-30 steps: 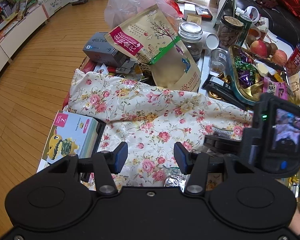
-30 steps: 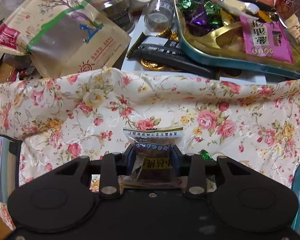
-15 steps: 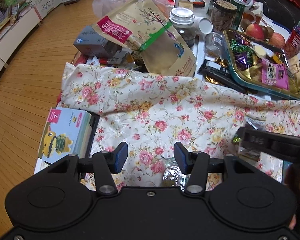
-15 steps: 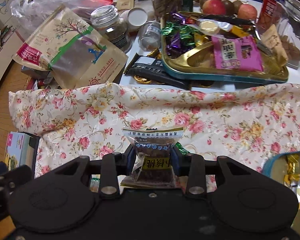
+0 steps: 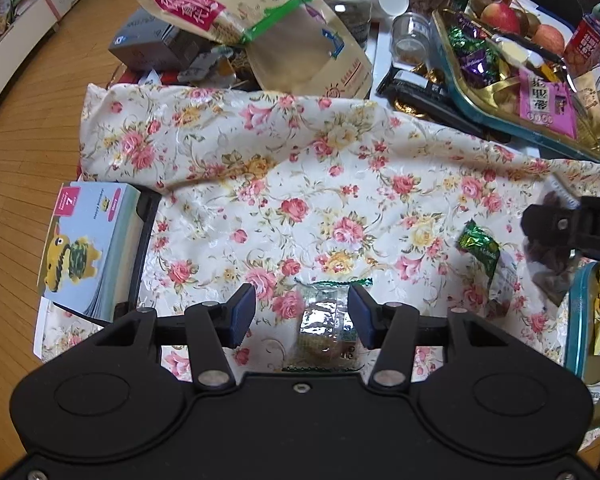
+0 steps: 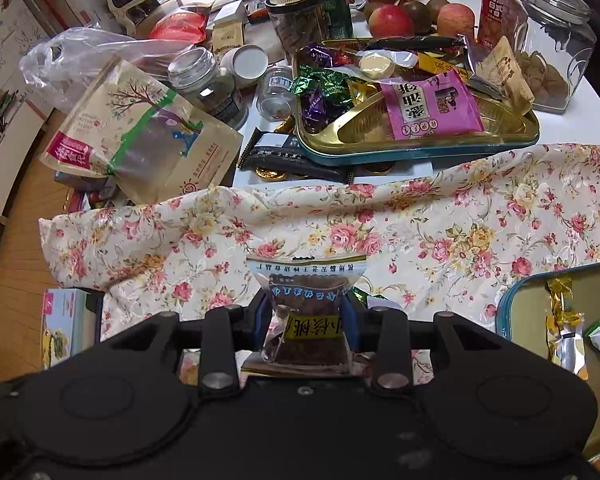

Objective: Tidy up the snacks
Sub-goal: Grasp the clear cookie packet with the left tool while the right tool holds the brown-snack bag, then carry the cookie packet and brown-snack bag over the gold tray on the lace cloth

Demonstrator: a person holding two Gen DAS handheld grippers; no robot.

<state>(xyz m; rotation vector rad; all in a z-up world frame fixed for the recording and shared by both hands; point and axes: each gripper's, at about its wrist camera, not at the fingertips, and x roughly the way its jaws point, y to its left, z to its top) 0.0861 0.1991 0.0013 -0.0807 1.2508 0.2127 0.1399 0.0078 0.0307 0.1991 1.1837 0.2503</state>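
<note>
My right gripper [image 6: 306, 320] is shut on a clear packet of brown walnut snack [image 6: 306, 316] with a yellow label, held above the floral cloth [image 6: 420, 236]. It shows at the right edge of the left wrist view [image 5: 556, 232]. My left gripper [image 5: 302, 312] is open, low over the cloth [image 5: 300, 160], with a small clear-wrapped snack [image 5: 326, 328] lying between its fingers. A green-wrapped candy [image 5: 480, 246] lies on the cloth to the right. A teal-rimmed tray [image 6: 516, 300] at the near right holds several wrapped snacks.
A gold tray with teal rim [image 6: 420, 148] full of candies sits behind the cloth. Jars [image 6: 208, 84], a large kraft pouch [image 6: 140, 140], apples [image 6: 392, 20] and a big clear jar [image 6: 548, 36] crowd the back. A picture box [image 5: 88, 240] lies at the cloth's left edge.
My right gripper rose and drew back toward the near right with the packet. My left gripper moved forward and down, so the small wrapped snack now lies between its fingers.
</note>
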